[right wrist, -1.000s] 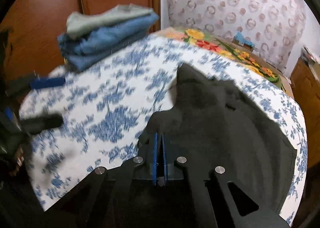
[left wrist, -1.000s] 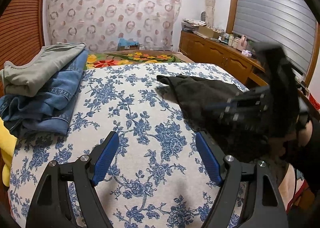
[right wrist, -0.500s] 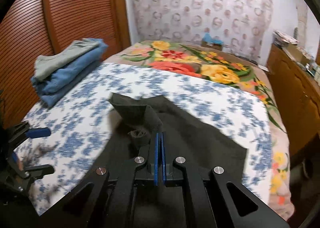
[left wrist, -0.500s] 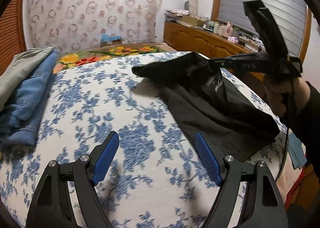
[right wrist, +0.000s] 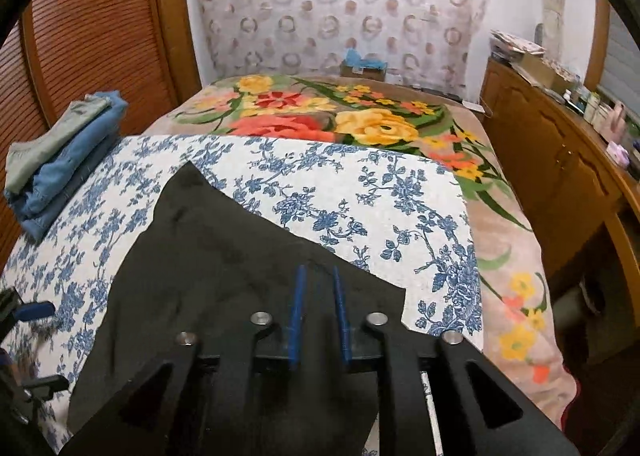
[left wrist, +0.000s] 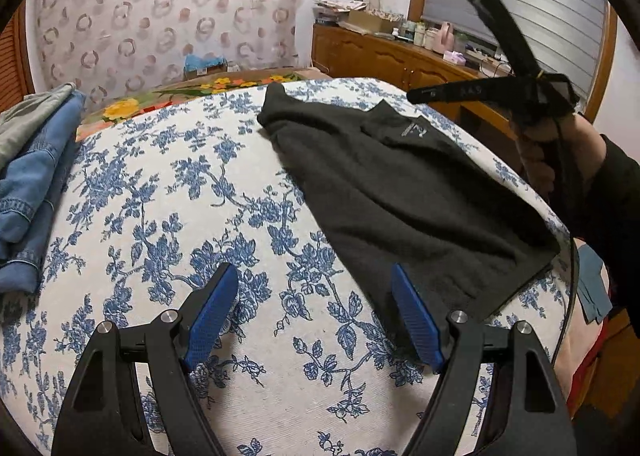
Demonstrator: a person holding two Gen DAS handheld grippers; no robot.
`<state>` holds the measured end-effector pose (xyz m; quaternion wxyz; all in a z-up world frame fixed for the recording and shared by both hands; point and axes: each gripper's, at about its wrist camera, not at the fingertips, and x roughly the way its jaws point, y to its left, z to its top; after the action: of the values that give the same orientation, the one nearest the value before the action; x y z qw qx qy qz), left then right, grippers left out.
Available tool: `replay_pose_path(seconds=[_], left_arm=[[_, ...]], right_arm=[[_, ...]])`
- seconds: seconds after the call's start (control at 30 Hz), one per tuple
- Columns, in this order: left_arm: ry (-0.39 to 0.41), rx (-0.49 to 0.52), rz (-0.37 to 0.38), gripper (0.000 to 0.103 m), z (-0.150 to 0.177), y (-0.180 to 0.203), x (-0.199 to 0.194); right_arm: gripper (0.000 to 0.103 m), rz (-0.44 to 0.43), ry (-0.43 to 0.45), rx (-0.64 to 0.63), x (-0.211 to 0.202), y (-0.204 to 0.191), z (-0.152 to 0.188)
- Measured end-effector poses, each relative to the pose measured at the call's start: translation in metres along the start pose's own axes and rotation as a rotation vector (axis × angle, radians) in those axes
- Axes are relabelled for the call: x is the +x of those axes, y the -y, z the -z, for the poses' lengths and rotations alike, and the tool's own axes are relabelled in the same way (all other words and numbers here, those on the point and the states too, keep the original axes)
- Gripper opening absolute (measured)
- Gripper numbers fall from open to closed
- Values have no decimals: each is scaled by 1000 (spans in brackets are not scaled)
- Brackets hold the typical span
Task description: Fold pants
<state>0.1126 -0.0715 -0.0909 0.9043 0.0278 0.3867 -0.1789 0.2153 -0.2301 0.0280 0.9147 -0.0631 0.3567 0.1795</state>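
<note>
The left hand-held gripper [left wrist: 312, 320] hangs nearest, jaws wide apart over bare bedspread, likely ready to take an edge. The right hand-held gripper [right wrist: 318, 320] is opening, nothing pinched between its pads. The black pants [left wrist: 400, 191], soft and matte, lie flat on the blue-flowered bed [left wrist: 180, 183]. Farther left sits folded denim [left wrist: 28, 183].

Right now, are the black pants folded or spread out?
Folded: the pants lie flat on the bed as one compact, doubled panel, no separate legs showing.

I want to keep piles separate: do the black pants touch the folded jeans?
Apart. The left wrist view shows floral cover between the black pants and the folded jeans.
</note>
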Motion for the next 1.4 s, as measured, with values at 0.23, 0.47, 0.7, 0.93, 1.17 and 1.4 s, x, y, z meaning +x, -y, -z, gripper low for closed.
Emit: replay_pose_path(seconds=[0.23, 0.47, 0.7, 0.93, 1.17, 1.4], left_arm=[[-32, 16, -11, 80, 2, 4, 8], [-62, 23, -21, 80, 3, 5, 13], [-62, 24, -22, 80, 4, 7, 14], [-63, 25, -22, 80, 4, 6, 13], [-64, 28, -25, 80, 4, 6, 14], [-63, 28, -24, 80, 4, 5, 14]], right_arm=[[31, -84, -1, -42, 0, -14, 6], [31, -94, -85, -129, 24, -36, 12], [15, -40, -94, -207, 36, -44, 11], [3, -17, -22, -158, 17, -25, 7], [3, 23, 3, -65, 5, 16, 8], [3, 73, -11, -1, 8, 39, 12]])
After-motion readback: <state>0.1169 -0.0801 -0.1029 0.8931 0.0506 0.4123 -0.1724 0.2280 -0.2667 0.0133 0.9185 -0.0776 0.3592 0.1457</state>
